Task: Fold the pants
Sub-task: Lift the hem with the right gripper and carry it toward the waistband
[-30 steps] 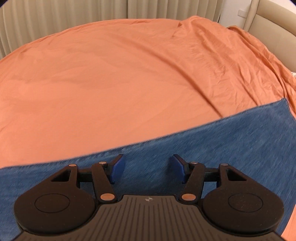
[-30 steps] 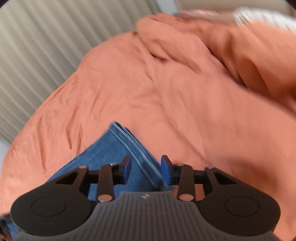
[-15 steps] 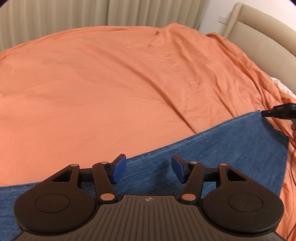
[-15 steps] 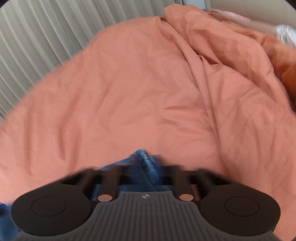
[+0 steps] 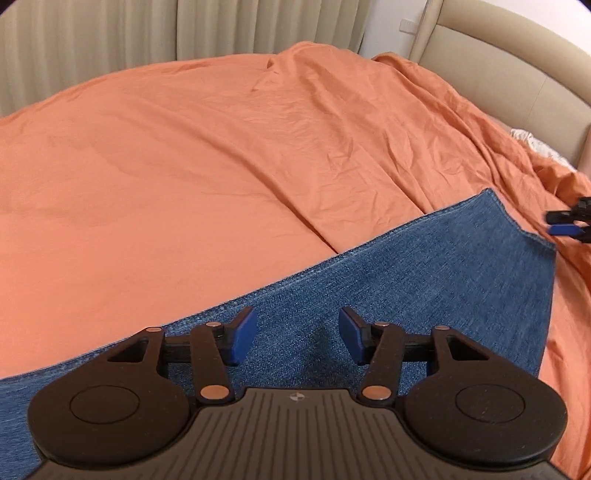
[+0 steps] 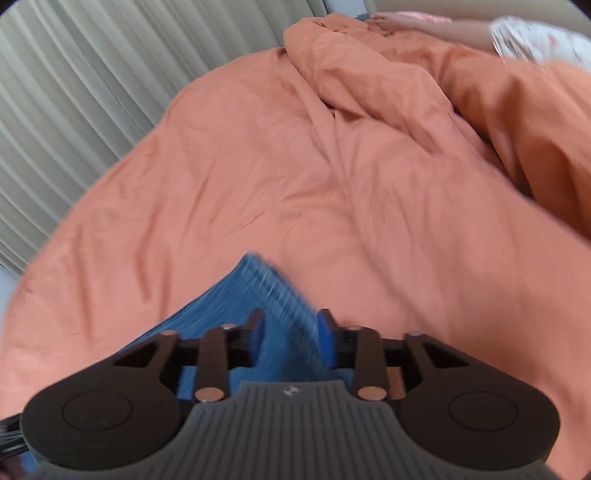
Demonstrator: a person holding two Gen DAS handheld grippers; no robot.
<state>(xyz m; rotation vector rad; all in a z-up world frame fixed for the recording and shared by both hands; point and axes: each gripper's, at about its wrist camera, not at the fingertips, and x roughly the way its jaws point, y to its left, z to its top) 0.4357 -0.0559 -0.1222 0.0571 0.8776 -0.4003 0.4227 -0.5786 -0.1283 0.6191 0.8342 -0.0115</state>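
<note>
Blue denim pants [image 5: 424,280] lie flat on an orange bedsheet [image 5: 184,166], stretching from lower left to a corner at the right. My left gripper [image 5: 297,334] is open and empty, just above the denim near its far edge. My right gripper [image 6: 291,328] is open over the pants' corner [image 6: 255,291], which lies between its blue pads; the view is motion-blurred. The right gripper also shows at the right edge of the left wrist view [image 5: 570,223], just beyond the pants' end.
A beige padded headboard [image 5: 498,74] curves along the right. Pleated curtains [image 5: 110,37] hang behind the bed. A bunched orange duvet [image 6: 461,92] lies at the upper right, with a person's arm [image 6: 424,24] resting on it.
My right gripper opened and drew back from the pants' corner, which now lies flat. The left gripper rose slightly and stayed open.
</note>
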